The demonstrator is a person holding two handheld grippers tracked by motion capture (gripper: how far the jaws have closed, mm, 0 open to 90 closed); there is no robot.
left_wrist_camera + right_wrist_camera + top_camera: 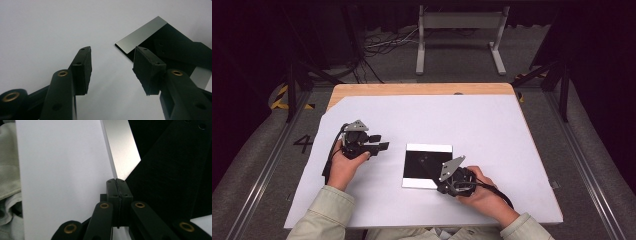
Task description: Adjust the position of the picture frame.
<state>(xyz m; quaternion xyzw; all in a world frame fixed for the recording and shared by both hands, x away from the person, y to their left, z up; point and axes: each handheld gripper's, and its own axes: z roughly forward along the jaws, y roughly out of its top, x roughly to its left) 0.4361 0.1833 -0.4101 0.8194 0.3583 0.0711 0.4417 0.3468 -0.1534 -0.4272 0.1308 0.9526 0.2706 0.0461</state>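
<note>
Your right gripper [430,167], jaws pressed together and pinching nothing, hovers over the near part of the mirror [414,165], a shiny square plate lying flat on the white sheet [492,125] near the middle of the table [422,89]. Your left gripper [379,142] waits just beside the mirror's left edge, jaws spread and empty. By the look of it, the work has barely begun: the mirror remains unlifted, and any grasp, lift or shift is yet to come.

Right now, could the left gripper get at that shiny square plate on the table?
Probably yes: the left gripper is open and aimed at the mirror plate, with bare white sheet between them. The shut right gripper sits over the plate's near part.
</note>
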